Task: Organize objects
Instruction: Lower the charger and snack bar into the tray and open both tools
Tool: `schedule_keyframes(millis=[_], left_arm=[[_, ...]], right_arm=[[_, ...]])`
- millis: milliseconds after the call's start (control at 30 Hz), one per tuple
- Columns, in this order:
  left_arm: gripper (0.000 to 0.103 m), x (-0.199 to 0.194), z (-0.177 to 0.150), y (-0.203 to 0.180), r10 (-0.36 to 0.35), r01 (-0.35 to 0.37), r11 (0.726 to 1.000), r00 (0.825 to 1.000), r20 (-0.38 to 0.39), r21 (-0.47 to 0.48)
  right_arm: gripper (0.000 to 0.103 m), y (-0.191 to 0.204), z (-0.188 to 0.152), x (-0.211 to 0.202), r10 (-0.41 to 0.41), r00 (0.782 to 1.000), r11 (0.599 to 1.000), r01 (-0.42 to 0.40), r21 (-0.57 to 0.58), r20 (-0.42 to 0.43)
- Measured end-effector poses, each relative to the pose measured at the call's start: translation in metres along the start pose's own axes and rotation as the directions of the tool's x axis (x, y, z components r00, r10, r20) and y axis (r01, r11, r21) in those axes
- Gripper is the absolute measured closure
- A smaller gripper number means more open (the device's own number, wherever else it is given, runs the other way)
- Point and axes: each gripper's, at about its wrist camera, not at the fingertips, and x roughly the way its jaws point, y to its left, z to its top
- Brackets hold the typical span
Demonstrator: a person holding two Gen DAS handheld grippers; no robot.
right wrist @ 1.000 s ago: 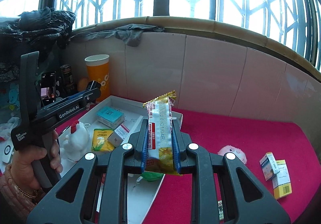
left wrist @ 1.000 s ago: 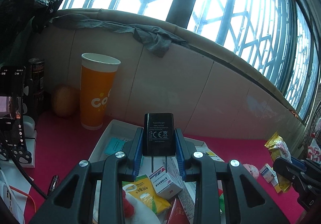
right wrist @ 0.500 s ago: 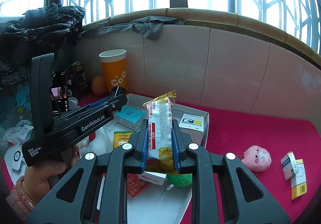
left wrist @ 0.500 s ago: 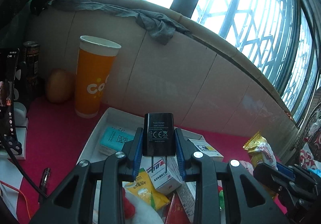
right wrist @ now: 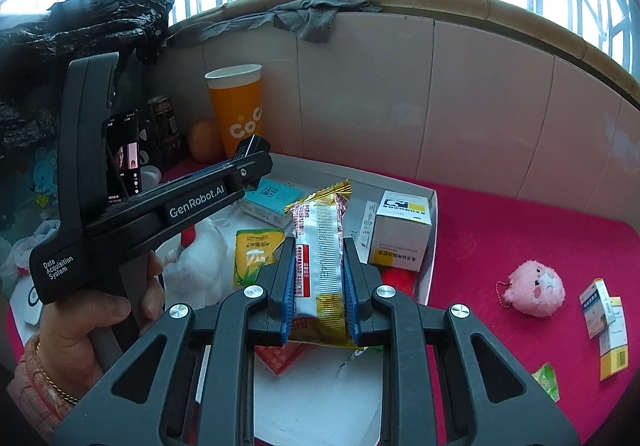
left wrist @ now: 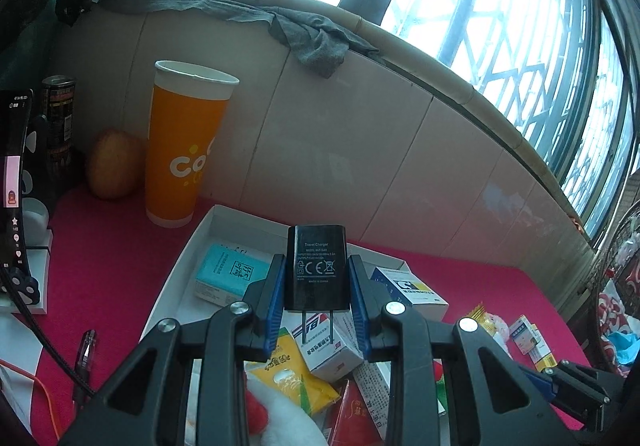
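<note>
Left gripper [left wrist: 317, 278] — black charger [left wrist: 316, 266] (prongs down)

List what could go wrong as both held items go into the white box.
1. The box is already crowded; the snack packet in the right tongs may land on the yellow sachet or spill over the rim.
2. The charger in the left tongs hangs prongs-down over a small carton and might tip off it.
3. Both tongs hover close together and may collide.

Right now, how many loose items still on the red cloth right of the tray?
3 in the right wrist view: pink plush nearest the white tray, stacked medicine boxes further right, green sachet in front. More may be hidden.
</note>
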Motion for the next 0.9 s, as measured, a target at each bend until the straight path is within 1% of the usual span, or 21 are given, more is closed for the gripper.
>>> schedule_keyframes(millis=[367, 767, 867, 900], left_arm=[[0.074, 0.001, 0.000, 0.002, 0.003, -0.003, 1.000, 1.000, -0.005, -0.004], [0.073, 0.002, -0.001, 0.001, -0.004, 0.004, 1.000, 1.000, -0.006, 0.003], [0.073, 0.001, -0.001, -0.001, -0.010, 0.010, 1.000, 1.000, -0.001, 0.015], [0.073, 0.000, -0.001, -0.002, -0.014, 0.014, 1.000, 1.000, -0.001, 0.019]], right_arm=[[0.083, 0.013, -0.013, 0.008, 0.040, 0.998, 0.999, -0.041, -0.023, -0.045], [0.083, 0.012, -0.018, 0.009, 0.029, 0.997, 0.999, -0.031, -0.023, -0.065], [0.082, 0.012, -0.018, 0.008, 0.013, 0.998, 0.999, -0.015, -0.032, -0.061], [0.081, 0.012, -0.018, 0.008, 0.007, 0.998, 0.999, -0.009, -0.034, -0.058]])
